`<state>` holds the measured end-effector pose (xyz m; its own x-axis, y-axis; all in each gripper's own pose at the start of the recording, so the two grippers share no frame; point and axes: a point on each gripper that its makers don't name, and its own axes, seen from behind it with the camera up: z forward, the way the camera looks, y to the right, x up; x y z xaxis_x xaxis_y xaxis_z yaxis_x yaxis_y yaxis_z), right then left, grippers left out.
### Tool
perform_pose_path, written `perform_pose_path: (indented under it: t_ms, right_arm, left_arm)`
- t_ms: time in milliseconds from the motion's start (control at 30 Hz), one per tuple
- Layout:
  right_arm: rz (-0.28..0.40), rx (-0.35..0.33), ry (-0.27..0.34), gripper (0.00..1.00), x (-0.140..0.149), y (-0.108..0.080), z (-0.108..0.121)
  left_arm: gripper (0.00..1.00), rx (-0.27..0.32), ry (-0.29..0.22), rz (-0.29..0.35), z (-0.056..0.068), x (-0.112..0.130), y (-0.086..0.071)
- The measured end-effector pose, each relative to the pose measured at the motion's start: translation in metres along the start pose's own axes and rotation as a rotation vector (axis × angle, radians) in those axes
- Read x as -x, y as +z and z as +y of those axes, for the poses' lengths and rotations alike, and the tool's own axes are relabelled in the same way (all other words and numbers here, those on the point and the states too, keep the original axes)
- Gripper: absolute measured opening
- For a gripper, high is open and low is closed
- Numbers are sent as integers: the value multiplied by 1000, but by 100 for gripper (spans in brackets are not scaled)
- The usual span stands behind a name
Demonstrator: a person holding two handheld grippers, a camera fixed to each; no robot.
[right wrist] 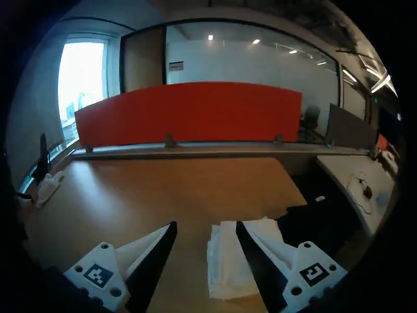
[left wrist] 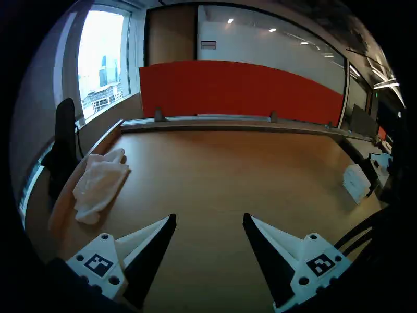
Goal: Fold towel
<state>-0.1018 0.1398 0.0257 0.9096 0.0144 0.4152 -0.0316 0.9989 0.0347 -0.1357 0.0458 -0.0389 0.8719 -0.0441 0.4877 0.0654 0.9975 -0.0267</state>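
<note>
Fingers [left wrist: 148,248] of left gripper [left wrist: 208,221] and right gripper [right wrist: 206,227] spread empty over smooth wooden desk [left wrist: 224,167] bearing folded white towel [right wrist: 224,261].

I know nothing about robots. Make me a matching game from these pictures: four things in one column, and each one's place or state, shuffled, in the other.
1. crumpled towel
2. folded towel
3. divider
4. left gripper

a. red, upright along the far edge of the desk
b. open over bare wood
c. at the desk's left edge, near the window
d. lying under the open right gripper

Pairs: 1-c, 2-d, 3-a, 4-b
</note>
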Motion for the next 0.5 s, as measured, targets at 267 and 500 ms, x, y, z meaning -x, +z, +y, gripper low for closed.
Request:
perform_pose_path:
  t_ms: [267,500]
  right_arm:
    - [133,33,-19,87,-31,-7,-6]
    - [204,51,-31,87,-48,-12,-11]
  left_arm:
    - [95,-10,10,98,-5,-32,4]
    - [95,-15,21,160,-7,-49,6]
